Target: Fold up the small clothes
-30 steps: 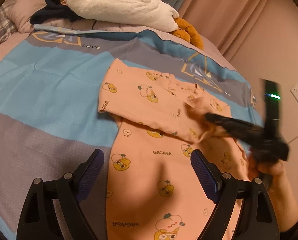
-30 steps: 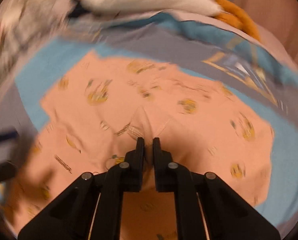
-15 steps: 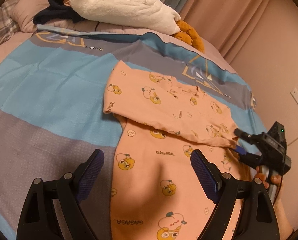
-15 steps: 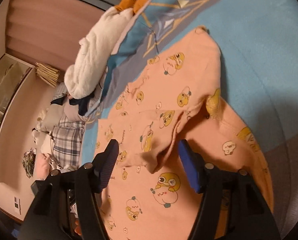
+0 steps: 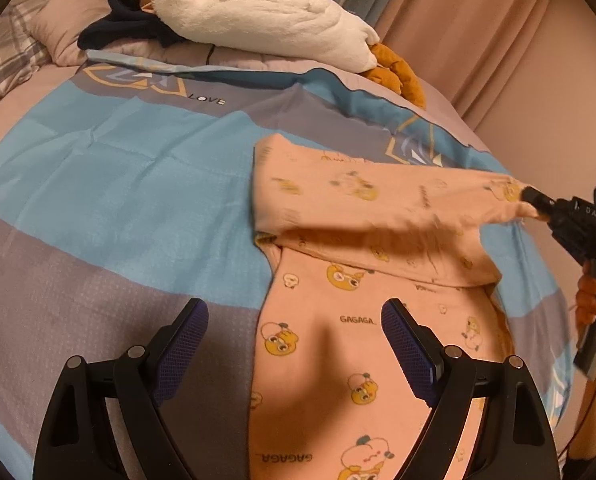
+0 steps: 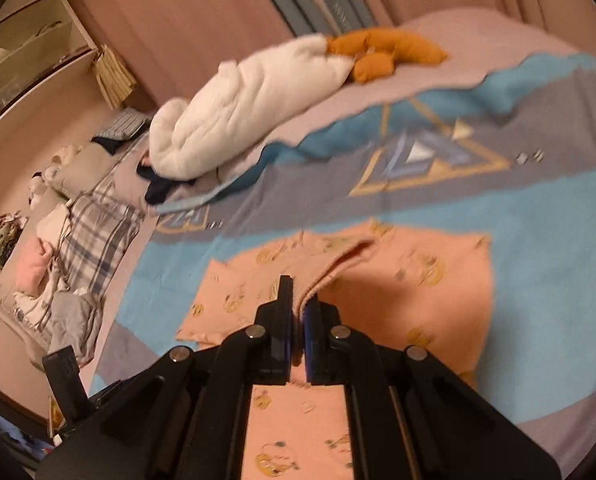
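A small pink garment [image 5: 349,344] printed with yellow cartoon faces lies on the blue and grey bedspread [image 5: 110,184]; it also shows in the right wrist view [image 6: 417,284]. My right gripper [image 6: 296,300] is shut on a fold of the garment's edge and lifts it off the bed; in the left wrist view the right gripper [image 5: 531,196] sits at the far right, stretching the upper part taut. My left gripper [image 5: 294,332] is open and empty, hovering over the garment's lower part.
A white fluffy blanket [image 5: 266,12], a dark garment [image 5: 126,28] and an orange plush [image 5: 397,68] lie at the head of the bed. Plaid bedding and clothes [image 6: 82,248] pile at the left. A pink wall [image 5: 545,92] stands at the right.
My right gripper was open beside the garment's edge half a second ago; now it is shut on the edge and has lifted and pulled it right. My left gripper stays open.
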`<state>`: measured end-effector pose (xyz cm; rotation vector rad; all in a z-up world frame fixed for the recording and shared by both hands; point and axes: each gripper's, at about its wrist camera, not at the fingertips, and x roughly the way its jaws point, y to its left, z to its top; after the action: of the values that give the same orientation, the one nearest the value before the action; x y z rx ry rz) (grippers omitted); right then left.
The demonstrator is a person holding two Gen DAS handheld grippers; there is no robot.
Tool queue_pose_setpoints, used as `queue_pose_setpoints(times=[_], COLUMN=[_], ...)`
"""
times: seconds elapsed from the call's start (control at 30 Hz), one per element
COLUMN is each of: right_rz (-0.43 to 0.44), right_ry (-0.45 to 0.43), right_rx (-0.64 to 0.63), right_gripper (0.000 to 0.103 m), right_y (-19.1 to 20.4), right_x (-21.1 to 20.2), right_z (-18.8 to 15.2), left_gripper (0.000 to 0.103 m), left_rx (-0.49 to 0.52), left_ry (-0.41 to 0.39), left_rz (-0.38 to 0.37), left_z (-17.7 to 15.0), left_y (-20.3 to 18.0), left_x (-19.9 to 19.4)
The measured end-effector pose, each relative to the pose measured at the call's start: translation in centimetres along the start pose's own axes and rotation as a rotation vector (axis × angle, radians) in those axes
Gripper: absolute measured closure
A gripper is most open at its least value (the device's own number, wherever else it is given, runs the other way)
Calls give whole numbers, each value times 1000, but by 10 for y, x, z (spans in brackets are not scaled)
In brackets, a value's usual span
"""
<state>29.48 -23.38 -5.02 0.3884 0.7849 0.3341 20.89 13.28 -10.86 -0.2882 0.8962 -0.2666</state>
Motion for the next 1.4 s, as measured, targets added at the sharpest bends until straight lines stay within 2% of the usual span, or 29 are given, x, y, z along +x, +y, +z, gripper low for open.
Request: queue_pose_setpoints(times=[0.13,0.23,0.27,0.37,0.43,0.5,0.53,0.6,0.63,0.7,0.77,0.8,0.9,1.0,1.1,1.2,1.27,1.4], right_rz=[-72,-115,-160,-287,-326,-347,-338,-251,-210,-184,-204,-217,-281,-285,-285,-245,-200,-156], right_ry=[19,101,138,166,158,107,85,62,76,113,158,182,234,226,229,206,186,184], right_rx=[40,72,85,96,106,68,53,27,9,-38,-91,-106,-140,-152,-124,-86,-65,7], right_gripper=[98,96,94,92,90,89,90,90,90,92,92,92,98,101,100,83,58,56], right_y=[-35,-62,-74,-98,-106,-102,-99,-92,-88,-75,-69,-70,-76,-80,-83,-73,-69,-75], right_x=[-4,14,23,31,27,16,11,7,10,21,34,41,55,56,54,27,0,-40], right_z=[0,-14,-19,-25,-27,-25,-21,-18,-19,-24,-34,-40,-53,-60,-58,-62,-71,-96], left_gripper=[15,15,15,15,15,15,15,15,16,24,37,39,40,40,39,36,20,19], left_rx=[6,23,36,74,91,106,115,129,134,142,161,175,217,313,285,224,191,120], left_ry=[6,12,14,11,6,0,3,17,34,64,100,119,139,120,132,110,106,117], left_rz=[0,5,9,13,5,-1,-4,-9,-17,-10,13,30,76,119,112,62,43,-13], left_z=[5,13,17,31,42,53,59,67,69,69,65,60,48,39,41,37,28,0], left_y=[-3,-9,-12,-21,-27,-33,-36,-41,-44,-46,-46,-45,-42,-50,-48,-36,-26,0], left_x=[7,15,18,25,30,36,42,55,63,78,91,98,107,107,94,60,38,-2])
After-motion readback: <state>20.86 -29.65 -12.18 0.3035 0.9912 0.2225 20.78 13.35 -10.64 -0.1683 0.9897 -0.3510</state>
